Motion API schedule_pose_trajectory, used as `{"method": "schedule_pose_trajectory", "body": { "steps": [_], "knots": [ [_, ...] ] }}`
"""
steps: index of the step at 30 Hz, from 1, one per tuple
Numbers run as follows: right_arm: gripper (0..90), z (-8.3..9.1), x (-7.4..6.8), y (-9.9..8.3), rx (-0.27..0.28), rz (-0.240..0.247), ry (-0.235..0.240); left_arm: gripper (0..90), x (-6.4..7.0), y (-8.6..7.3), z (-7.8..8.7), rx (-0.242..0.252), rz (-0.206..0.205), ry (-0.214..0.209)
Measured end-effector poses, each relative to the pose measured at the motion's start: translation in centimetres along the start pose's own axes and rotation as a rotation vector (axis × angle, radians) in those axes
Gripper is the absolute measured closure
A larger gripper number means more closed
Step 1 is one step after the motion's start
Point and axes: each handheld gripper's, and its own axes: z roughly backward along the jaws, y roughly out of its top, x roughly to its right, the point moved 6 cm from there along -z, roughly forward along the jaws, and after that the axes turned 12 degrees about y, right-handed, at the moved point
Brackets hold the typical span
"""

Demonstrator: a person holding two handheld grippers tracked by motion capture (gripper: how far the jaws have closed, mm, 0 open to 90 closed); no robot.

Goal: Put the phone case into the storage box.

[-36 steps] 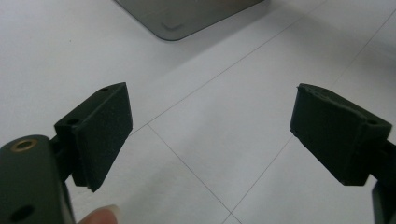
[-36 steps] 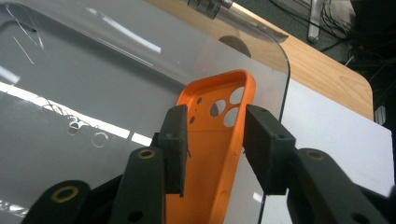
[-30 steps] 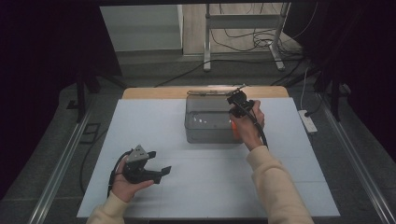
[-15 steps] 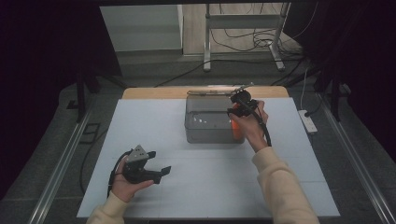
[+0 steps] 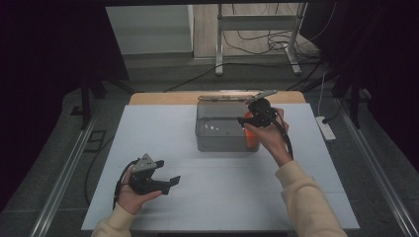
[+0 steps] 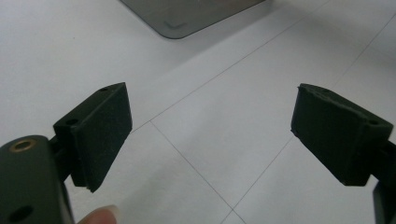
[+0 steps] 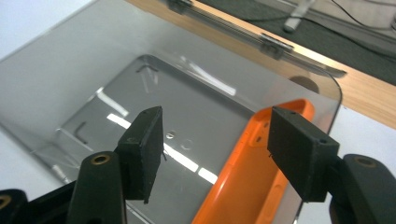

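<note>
A grey see-through box (image 5: pixel 220 133) stands at the far middle of the white table (image 5: pixel 148 128), its lid hinged back. An orange flat item (image 5: pixel 251 140) leans inside against the box's right wall. My right gripper (image 5: pixel 247 120) hovers over that right side, open. In the right gripper view the box floor (image 7: pixel 140 84) lies under the open gripper (image 7: pixel 217 140), and the orange item (image 7: pixel 243 182) sits low between the jaws, untouched. My left gripper (image 5: pixel 168 172) rests open near the front left. In the left gripper view, my left gripper (image 6: pixel 215 123) holds nothing, and a box corner (image 6: pixel 187 16) shows beyond it.
A wooden strip (image 5: pixel 163 98) runs along the table's far edge behind the box. A white power strip (image 5: pixel 326 128) lies on the floor to the right. Metal rails (image 5: pixel 64 168) flank the table. A stand with cables (image 5: pixel 257 34) is beyond.
My right gripper has shifted slightly over the box's right side, staying open. The left gripper has stayed still.
</note>
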Motion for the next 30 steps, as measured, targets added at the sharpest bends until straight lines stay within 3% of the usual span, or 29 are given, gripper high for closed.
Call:
{"method": "schedule_pose_trajectory", "body": {
  "steps": [9,22,30],
  "knots": [
    [33.6,1.0,-1.2,-0.8,0.037,0.038,0.077,12.1,0.1,0.1,0.0,0.004,0.011,-0.011],
    [31.2,2.2,-2.5,-1.7,0.102,0.084,0.155,11.2,0.0,-0.2,0.1,0.007,0.03,-0.014],
    [30.9,4.0,-3.9,-2.5,0.163,0.117,0.183,10.2,0.2,-0.1,0.1,0.011,0.055,-0.03]
  ]
}}
